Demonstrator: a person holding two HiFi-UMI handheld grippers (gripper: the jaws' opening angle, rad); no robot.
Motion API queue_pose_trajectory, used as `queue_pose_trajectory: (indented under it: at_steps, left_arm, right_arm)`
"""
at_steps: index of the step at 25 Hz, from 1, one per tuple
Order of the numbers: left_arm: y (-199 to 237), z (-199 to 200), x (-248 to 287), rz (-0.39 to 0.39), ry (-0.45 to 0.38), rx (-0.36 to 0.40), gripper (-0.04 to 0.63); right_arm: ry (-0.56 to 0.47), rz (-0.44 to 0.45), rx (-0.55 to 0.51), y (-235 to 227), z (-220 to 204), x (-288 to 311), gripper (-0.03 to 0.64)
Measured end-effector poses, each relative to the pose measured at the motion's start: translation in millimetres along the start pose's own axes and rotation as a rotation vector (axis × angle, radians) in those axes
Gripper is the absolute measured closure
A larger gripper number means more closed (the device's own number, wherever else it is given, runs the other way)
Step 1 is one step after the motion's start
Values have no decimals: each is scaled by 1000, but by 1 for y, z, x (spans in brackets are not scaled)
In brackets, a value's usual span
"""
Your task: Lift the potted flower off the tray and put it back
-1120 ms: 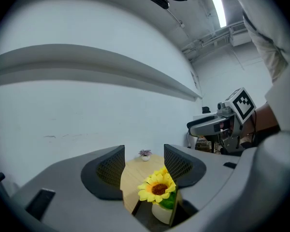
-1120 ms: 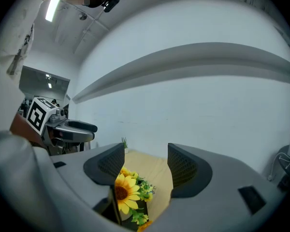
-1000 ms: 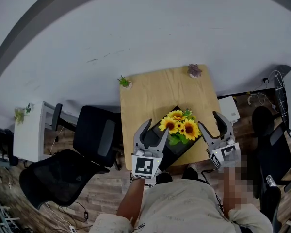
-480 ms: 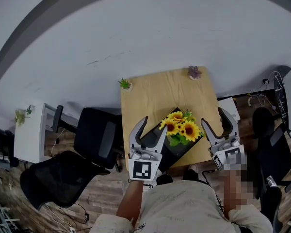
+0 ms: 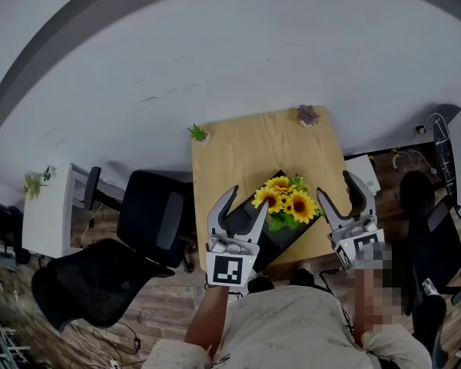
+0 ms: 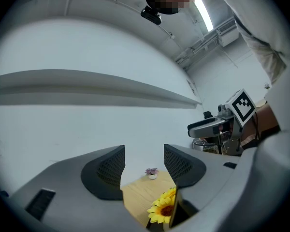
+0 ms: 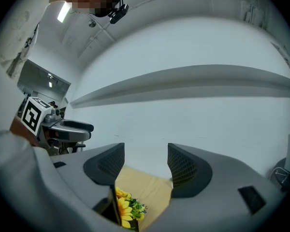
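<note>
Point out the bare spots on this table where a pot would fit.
Bare wood spans the back half of the table, between the green plant, the purple plant and the tray. The near edge is crowded: tray, sunflowers, left tongs, right tongs.

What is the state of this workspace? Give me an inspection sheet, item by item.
Surface: wooden table, far half bare.
Job's things: potted sunflowers on black tray near the front edge; pot hidden by blooms.
Clutter: small green plant and small purple plant at the far corners.
Grippers: left gripper and right gripper open, empty, flanking the flowers.
Cables: loose leads on the floor, right.
Surroundings: black office chairs, white side table.
</note>
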State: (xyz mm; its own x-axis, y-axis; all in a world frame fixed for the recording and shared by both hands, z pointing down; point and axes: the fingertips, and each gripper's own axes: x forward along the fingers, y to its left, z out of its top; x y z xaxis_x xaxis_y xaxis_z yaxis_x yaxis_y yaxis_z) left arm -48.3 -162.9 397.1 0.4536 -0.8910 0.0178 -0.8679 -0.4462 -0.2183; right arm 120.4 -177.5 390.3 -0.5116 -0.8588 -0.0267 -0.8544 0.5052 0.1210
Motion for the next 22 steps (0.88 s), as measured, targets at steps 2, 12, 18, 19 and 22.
queue_pose_trajectory:
  at_steps: [2,12,18,19,22]
  left_arm:
    - [0,-2,-1,1,6,-6,339]
    - [0,-3,-2,0,15,-17,341]
    - [-2,-5,-1,-3,17,-23,341]
    - [-2,-5,-1,-3,17,-24,341]
    - [-2,-5,-1,-6,17,-36,341]
  right_arm:
    - [-2,0,2,0,0,0,337]
    - [-4,5,2,2,0,0,337]
    - [0,5,6,2,-1,0,337]
    - [1,6,6,2,-2,0,337]
    - [6,7,3,3,-2,1,337]
